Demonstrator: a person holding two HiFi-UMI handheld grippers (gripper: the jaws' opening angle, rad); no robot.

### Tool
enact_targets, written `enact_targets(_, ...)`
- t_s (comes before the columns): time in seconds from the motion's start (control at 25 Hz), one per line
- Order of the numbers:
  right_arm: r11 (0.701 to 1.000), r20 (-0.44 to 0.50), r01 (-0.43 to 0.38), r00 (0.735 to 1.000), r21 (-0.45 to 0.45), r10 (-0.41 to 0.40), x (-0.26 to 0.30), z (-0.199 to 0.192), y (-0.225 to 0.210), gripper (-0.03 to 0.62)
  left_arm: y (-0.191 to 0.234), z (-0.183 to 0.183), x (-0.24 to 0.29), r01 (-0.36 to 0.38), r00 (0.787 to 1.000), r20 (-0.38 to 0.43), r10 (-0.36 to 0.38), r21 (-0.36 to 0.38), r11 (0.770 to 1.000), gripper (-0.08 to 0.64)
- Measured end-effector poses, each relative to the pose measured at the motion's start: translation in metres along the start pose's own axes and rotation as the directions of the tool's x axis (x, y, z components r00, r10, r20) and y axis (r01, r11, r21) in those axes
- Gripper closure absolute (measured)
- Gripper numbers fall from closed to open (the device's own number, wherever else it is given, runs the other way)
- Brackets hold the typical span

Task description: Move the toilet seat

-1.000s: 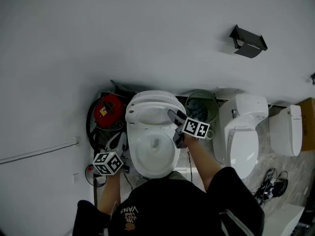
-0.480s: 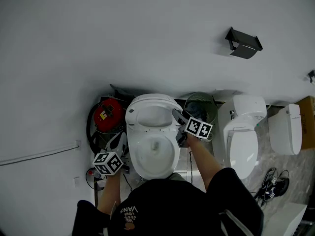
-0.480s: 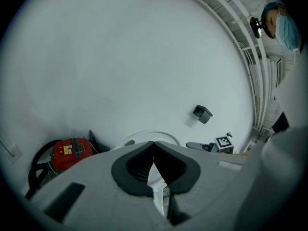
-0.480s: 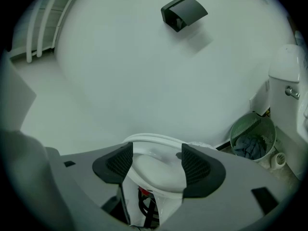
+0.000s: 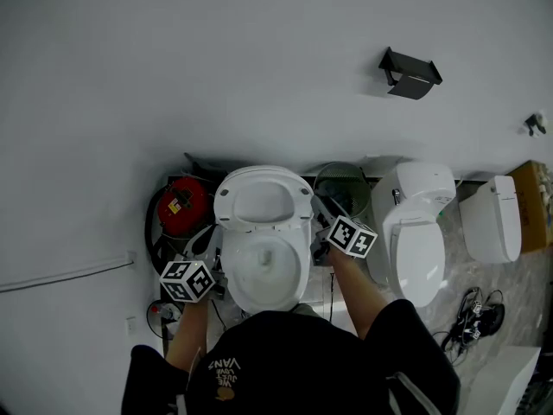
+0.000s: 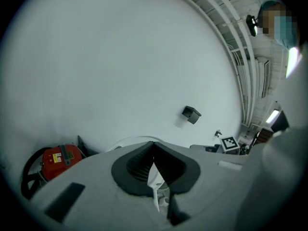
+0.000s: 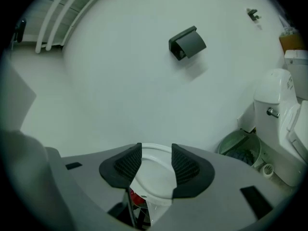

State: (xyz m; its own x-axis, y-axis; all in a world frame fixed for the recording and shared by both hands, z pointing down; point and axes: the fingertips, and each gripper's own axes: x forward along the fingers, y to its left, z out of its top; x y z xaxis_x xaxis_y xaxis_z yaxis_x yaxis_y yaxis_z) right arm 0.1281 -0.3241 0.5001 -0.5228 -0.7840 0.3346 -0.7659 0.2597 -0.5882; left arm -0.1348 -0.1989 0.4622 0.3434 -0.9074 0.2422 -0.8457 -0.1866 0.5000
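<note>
The white toilet seat (image 5: 263, 195) stands raised against the wall above the open bowl (image 5: 263, 271). My right gripper (image 5: 321, 211) hovers just right of the seat's edge, under its marker cube (image 5: 352, 237). In the right gripper view the jaws (image 7: 156, 159) are open after just closing partway. The raised seat (image 7: 153, 179) shows beyond the gap, and the pads are not pressing on it. My left gripper (image 6: 153, 148) is shut with nothing in it, left of the bowl. Its marker cube (image 5: 187, 281) shows in the head view.
A red canister (image 5: 180, 204) with hoses sits left of the toilet and a green mesh basket (image 5: 341, 184) right of it. Two more white toilets (image 5: 415, 232) (image 5: 491, 219) stand further right. A black paper holder (image 5: 410, 73) hangs on the wall. Cables (image 5: 471, 314) lie on the floor.
The seat has tipped further up toward the wall. My right gripper has drawn off its right edge, moving right and up with narrower jaws. The left gripper has risen slightly.
</note>
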Motion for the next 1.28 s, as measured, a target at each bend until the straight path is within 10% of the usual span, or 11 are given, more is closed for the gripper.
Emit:
enact_targets(0.4, 0.998, 0.179, -0.015, 0.983, -0.062, 0.026, -0.066, 0.027, 0.048, 0.591, -0.030, 0.011, -0.011, 0.122, 0.992, -0.039, -0.118, 0.140, 0.983, 0.560)
enact_targets(1.28, 0.981, 0.225, -0.030, 0.972, -0.190, 0.073, -0.141, -0.014, 0.129, 0.594, -0.049, 0.025, -0.061, 0.215, 0.976, -0.026, -0.216, 0.262, 0.941, 0.560)
